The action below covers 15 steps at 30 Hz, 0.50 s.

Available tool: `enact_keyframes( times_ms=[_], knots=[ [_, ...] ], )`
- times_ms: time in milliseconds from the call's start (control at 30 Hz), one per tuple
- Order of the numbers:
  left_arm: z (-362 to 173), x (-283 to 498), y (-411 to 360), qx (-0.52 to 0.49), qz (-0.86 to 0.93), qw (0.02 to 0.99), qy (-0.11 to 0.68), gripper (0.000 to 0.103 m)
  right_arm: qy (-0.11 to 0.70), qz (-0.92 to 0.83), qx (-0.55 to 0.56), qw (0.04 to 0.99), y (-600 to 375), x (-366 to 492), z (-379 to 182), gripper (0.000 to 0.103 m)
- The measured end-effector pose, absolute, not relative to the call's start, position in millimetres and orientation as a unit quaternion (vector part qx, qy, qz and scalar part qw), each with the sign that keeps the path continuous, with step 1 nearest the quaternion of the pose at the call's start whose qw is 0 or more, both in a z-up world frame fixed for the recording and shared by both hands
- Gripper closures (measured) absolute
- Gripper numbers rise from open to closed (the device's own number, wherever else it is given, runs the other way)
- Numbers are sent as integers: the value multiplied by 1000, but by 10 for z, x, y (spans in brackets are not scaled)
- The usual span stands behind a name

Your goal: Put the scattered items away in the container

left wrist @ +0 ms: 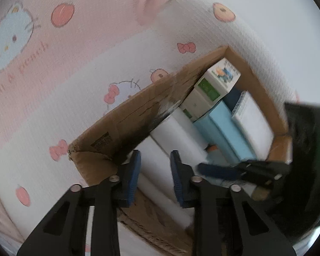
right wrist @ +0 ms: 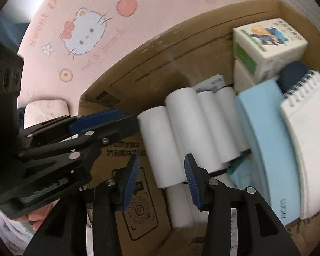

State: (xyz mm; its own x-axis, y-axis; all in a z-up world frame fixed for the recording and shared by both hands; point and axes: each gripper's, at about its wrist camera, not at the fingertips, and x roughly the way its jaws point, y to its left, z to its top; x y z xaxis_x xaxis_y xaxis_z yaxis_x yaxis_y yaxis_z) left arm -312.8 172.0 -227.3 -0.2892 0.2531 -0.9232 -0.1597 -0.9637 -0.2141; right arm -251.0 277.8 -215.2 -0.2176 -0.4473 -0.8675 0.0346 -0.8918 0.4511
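A brown cardboard box (right wrist: 138,68) sits on a pink cartoon-print cover and holds white paper rolls (right wrist: 181,128), a light blue book (right wrist: 266,138), a white spiral notebook (right wrist: 309,128), and white-and-green cartons (right wrist: 266,40). My right gripper (right wrist: 160,179) is open and empty, just above the rolls inside the box. My left gripper (left wrist: 154,177) is open and empty over the box's near wall, with the rolls (left wrist: 172,136) between its fingers in view. It also shows in the right wrist view (right wrist: 91,125). The right gripper's fingers (left wrist: 234,170) show at the left wrist view's right.
The box's wall (left wrist: 121,123) and far corner (left wrist: 228,51) border the contents. The pink and white printed cover (left wrist: 74,64) surrounds the box. A small pale cushion-like item (right wrist: 47,111) lies outside the box at left.
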Motion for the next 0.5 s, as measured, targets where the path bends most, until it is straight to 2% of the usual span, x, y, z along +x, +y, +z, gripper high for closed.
enact_keyframes(
  times_ms=[233,333,500],
  knots=[
    [-2268,-3141,1551,-577,798,153,-82,91,-175,-763,606,141,2876,-2306,-2087,62],
    [-2259,-3127,1510,-574,798,158,-97,95,-162,-768,608,120,2855,-2324,-2036,75],
    [-2229,-3080,1504,-567,793,183,-128,97,-101,-748,647,109,2763,-2280,-2141,75]
  ],
)
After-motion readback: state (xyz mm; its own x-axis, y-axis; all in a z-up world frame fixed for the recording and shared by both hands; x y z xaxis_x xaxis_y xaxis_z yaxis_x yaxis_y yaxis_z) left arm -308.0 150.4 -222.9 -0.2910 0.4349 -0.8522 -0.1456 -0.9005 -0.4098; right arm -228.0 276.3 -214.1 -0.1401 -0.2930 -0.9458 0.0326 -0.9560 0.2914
